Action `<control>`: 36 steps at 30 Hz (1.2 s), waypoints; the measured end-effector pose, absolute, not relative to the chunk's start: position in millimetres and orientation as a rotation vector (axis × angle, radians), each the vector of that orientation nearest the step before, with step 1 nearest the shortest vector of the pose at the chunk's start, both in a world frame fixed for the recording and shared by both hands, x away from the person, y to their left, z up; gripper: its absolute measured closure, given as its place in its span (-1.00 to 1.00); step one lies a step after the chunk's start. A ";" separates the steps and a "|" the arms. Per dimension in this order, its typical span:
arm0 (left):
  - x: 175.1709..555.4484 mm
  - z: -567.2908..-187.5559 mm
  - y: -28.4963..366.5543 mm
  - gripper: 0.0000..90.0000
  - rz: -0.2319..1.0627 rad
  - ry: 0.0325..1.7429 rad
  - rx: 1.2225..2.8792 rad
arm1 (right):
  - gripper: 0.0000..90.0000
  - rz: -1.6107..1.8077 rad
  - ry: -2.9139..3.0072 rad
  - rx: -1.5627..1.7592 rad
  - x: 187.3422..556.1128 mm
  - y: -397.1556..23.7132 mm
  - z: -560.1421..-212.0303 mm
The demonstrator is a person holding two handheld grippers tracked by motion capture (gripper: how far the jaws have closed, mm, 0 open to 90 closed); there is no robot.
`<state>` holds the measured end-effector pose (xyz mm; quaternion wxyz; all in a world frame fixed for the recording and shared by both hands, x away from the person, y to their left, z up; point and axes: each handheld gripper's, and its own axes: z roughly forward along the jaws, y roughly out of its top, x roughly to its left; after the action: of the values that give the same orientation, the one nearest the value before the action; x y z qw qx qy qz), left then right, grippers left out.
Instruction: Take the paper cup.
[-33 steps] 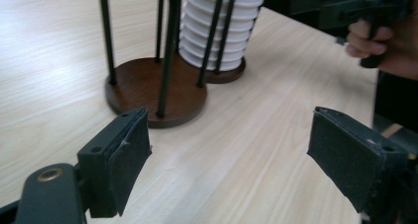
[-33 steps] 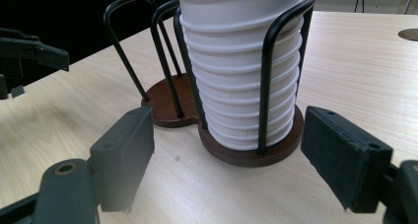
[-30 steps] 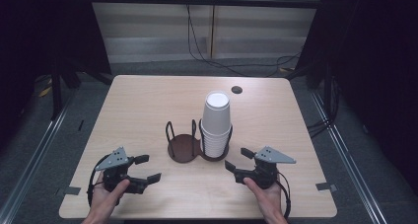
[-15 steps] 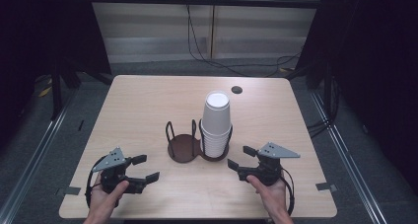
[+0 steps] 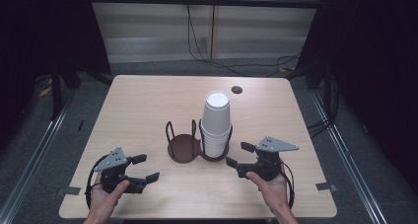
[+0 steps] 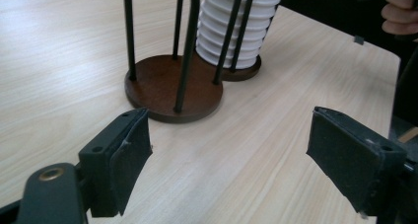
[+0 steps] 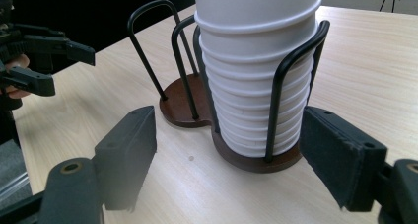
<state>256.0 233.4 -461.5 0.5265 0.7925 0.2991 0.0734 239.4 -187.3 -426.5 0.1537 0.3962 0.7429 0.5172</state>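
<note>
No words, no numbers, no labels, no signs to read anywhere, cups [image 5: 216,123] plain white, holder [image 5: 186,146] plain brown, table [image 5: 148,105] bare wood, black pads with no marks

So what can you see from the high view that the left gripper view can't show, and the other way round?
The high view alone takes in the whole table, the top of the white cup stack, a small dark disc and both hands with their open grippers: left gripper, right gripper. The left gripper view alone shows its black pads close up. Both show the cups and the dark wire holder.
</note>
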 end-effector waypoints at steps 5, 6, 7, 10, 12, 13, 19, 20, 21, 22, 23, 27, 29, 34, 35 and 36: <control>258.2 -463.9 234.4 -0.64 0.165 0.733 1.901 | -0.60 1.472 2.155 1.108 243.8 -184.0 -419.8; 257.9 -463.8 234.4 -0.64 0.158 0.731 1.897 | -0.60 1.470 2.161 1.098 245.0 -183.0 -417.8; 257.3 -463.6 234.4 -0.64 0.159 0.722 1.905 | -0.60 1.470 2.166 1.081 247.2 -181.7 -413.4; 256.6 -463.8 233.3 -0.64 0.154 0.719 1.908 | -0.63 1.470 2.171 1.078 249.8 -180.3 -409.1; 256.3 -463.6 233.2 -0.64 0.155 0.711 1.913 | -0.65 1.475 2.175 1.087 251.8 -178.7 -405.0; 256.3 -463.8 233.1 -0.64 0.154 0.709 1.914 | -0.62 1.477 2.175 1.077 252.1 -176.7 -401.1; 256.2 -463.8 233.1 -0.64 0.153 0.703 1.919 | -0.62 1.463 2.174 1.051 256.8 -176.7 -389.5; 256.2 -463.7 233.3 -0.64 0.156 0.702 1.920 | -0.62 1.462 2.175 1.053 258.7 -177.4 -387.4; 256.2 -463.7 233.7 -0.64 0.157 0.701 1.922 | -0.62 1.465 2.193 1.057 262.6 -178.1 -383.3; 256.1 -463.7 233.7 -0.64 0.161 0.702 1.923 | -0.62 1.466 2.203 1.051 264.2 -177.9 -381.0; 256.1 -463.7 233.7 -0.64 0.161 0.702 1.923 | -0.62 1.466 2.203 1.051 264.2 -177.9 -381.0; 254.7 -463.8 233.0 -0.64 0.173 0.691 1.931 | -0.65 1.471 2.197 1.020 268.9 -175.7 -368.1; 254.6 -463.8 232.3 -0.64 0.173 0.688 1.935 | -0.65 1.456 2.195 1.015 272.4 -174.9 -363.9; 254.8 -463.7 232.8 -0.64 0.162 0.688 1.927 | -0.65 1.449 2.188 1.009 279.4 -172.8 -357.9; 254.9 -463.8 233.0 -0.64 0.164 0.690 1.926 | -0.62 1.455 2.200 0.997 281.4 -170.3 -356.1; 254.9 -463.8 233.0 -0.64 0.164 0.690 1.926 | -0.62 1.455 2.200 0.997 281.4 -170.3 -356.1</control>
<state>254.9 233.0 -463.8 0.5178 0.8027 0.2877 0.0685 281.4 -170.3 -356.1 0.1602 0.3490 0.7701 0.5093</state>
